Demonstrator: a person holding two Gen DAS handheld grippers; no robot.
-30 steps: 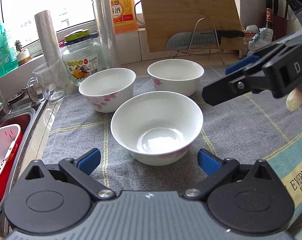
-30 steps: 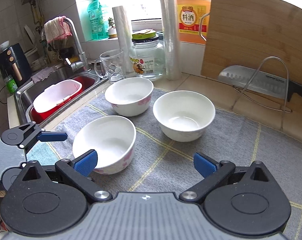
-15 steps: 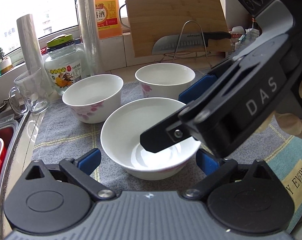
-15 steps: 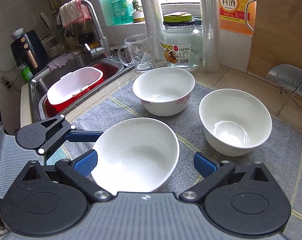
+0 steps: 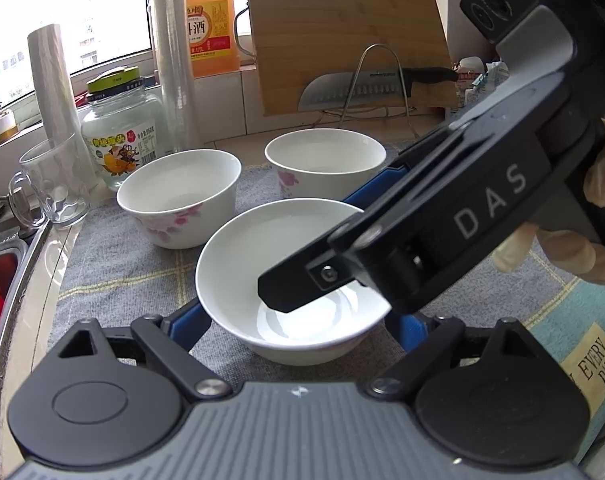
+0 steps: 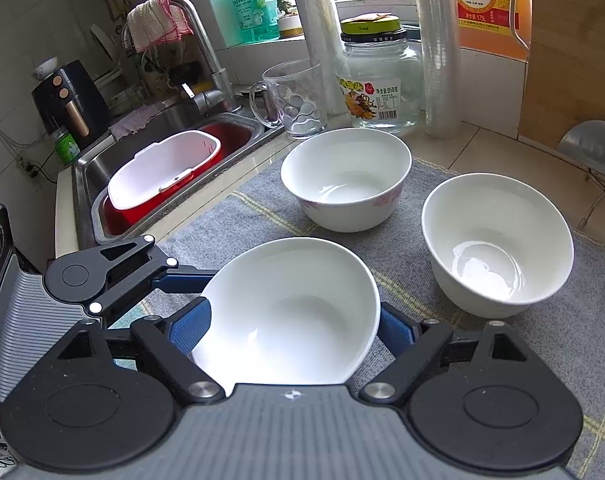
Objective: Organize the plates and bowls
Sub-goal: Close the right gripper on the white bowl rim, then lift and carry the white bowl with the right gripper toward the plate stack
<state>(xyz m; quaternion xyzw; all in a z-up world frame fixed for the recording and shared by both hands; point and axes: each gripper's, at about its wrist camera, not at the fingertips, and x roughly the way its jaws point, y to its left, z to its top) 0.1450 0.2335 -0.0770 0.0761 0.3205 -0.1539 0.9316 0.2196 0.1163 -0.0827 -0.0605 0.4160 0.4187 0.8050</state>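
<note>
Three white bowls stand on a grey mat. The near bowl sits between the jaws of both grippers. My left gripper is closing, and its blue pads meet the bowl's lower wall on both sides. My right gripper is closing too, its pads against the bowl's sides, and the bowl looks tilted. One black finger of the right gripper reaches over the bowl's inside. The floral back-left bowl and the back-right bowl stand apart.
A glass mug, a jar and film rolls line the back edge. A sink holding a red and white basin lies left of the mat. A knife on a wire rack leans before a cutting board.
The right gripper came in from the right and now reaches over the near bowl. Both grippers' jaws narrowed onto that bowl, which now looks tilted in the right wrist view.
</note>
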